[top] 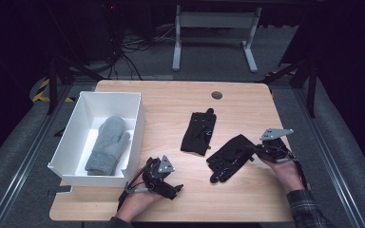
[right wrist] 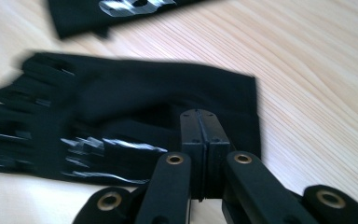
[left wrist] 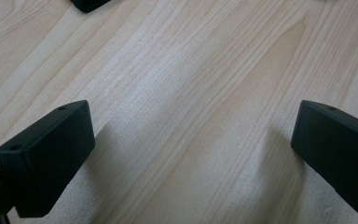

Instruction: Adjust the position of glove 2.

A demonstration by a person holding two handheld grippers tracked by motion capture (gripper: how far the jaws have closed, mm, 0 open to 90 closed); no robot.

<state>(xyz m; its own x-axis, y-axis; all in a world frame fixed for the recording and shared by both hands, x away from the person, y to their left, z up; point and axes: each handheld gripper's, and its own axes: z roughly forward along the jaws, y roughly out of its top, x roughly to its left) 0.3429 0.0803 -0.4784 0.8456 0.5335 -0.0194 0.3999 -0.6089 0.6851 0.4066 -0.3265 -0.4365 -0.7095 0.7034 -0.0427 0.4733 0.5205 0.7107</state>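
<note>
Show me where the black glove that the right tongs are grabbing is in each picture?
High view: the black glove lies right of centre, its cuff at the right tongs.
Left gripper view: the glove is not in it; the open left tongs are over bare wood.
Right gripper view: the glove spreads across the middle, with the shut tongs on its cuff edge.
Shared landmark: the light wooden table, also and.
</note>
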